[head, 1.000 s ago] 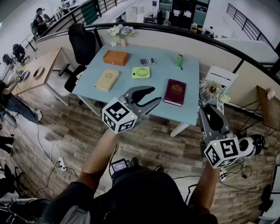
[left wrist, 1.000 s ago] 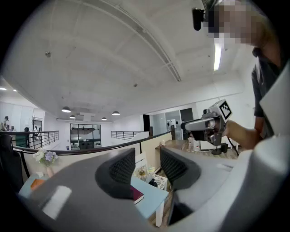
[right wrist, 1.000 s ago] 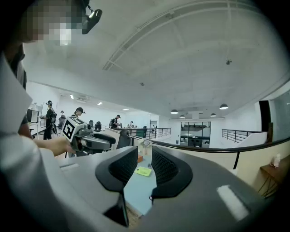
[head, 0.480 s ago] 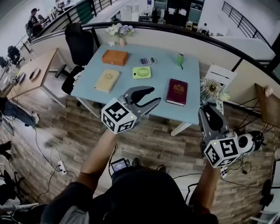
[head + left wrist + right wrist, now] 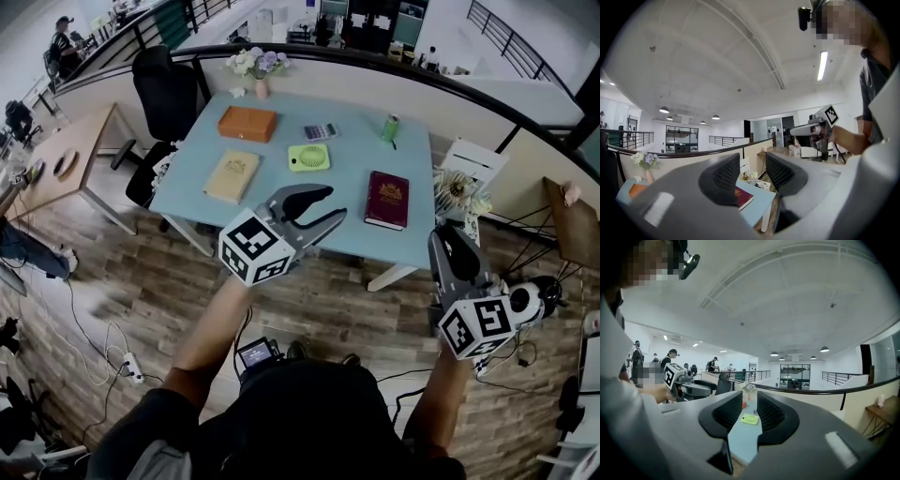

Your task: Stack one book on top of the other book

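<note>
A tan book lies on the left part of the light blue table. A maroon book lies flat on the right part, and shows between the jaws in the left gripper view. Both grippers hang in the air on my side of the table, well short of the books. My left gripper is open and empty, its jaws apart. My right gripper is lower and to the right, also open with nothing in it.
On the table stand an orange box, a green round gadget, a calculator, a green bottle and a flower vase. A black office chair stands at its left end. Cables and a power strip lie on the wooden floor.
The view has shifted slightly, so the table sits a little further right. Both grippers stay in about the same place, still open.
</note>
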`<state>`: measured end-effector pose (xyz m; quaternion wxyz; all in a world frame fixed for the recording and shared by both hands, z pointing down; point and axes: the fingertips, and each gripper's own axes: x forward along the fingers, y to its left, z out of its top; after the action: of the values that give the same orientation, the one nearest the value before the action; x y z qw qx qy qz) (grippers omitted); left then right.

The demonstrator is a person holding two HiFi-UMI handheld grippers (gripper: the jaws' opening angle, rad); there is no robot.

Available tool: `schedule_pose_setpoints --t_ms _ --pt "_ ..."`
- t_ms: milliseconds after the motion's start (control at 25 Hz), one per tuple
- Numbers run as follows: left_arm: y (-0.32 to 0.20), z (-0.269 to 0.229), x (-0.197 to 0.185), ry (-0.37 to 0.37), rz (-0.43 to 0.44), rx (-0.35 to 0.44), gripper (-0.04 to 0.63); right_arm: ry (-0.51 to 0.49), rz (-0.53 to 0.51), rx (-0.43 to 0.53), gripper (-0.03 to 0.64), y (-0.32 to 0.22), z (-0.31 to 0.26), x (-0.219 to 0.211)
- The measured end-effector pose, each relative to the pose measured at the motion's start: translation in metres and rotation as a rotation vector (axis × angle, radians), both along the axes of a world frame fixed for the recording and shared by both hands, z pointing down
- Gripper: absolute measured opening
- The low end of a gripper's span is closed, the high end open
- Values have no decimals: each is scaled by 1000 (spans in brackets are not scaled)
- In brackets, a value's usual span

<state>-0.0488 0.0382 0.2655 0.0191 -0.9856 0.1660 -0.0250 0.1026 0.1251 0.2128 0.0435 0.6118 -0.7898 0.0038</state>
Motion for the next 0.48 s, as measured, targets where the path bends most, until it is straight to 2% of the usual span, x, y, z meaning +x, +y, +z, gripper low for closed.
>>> schedule_pose_setpoints --t_ms 480 --pt "-22 10 -13 13 21 -28 218 0 9 -25 98 -30 4 -17"
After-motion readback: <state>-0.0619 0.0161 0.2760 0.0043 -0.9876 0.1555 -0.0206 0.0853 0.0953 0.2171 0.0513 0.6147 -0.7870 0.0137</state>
